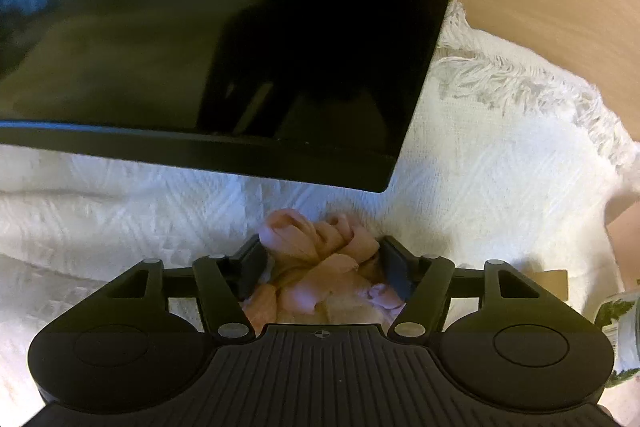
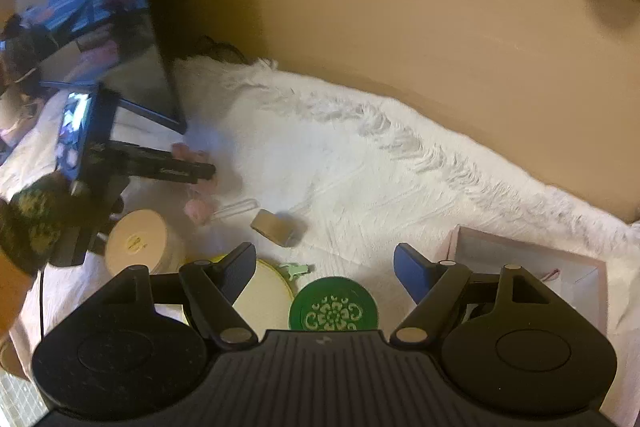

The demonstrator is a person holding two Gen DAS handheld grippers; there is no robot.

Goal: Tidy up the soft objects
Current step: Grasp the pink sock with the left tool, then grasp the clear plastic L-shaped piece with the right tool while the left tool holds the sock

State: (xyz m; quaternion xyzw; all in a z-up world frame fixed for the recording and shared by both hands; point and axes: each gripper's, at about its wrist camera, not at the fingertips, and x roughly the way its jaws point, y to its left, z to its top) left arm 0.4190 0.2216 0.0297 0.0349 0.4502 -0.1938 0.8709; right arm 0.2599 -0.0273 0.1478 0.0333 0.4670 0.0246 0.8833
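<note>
My left gripper [image 1: 322, 255] has its fingers on both sides of a crumpled pink cloth [image 1: 320, 267], which lies on the white textured blanket [image 1: 500, 167] just below the monitor's corner. The fingers press the cloth's sides. In the right wrist view the left gripper [image 2: 200, 167] reaches in from the left with pink cloth [image 2: 188, 153] around its tips. My right gripper [image 2: 325, 259] is open and empty, hovering above a green patterned lid [image 2: 333, 305] and a cream round lid [image 2: 266, 297].
A black monitor [image 1: 220, 27] stands on the blanket close ahead of the left gripper. In the right wrist view there are a cream tape roll [image 2: 138, 241], a small tan block [image 2: 274, 225], a clear tube [image 2: 236, 209], a small pink piece [image 2: 198, 209] and a pale pink box [image 2: 532, 267] at right. A beige wall [image 2: 400, 19] lies behind.
</note>
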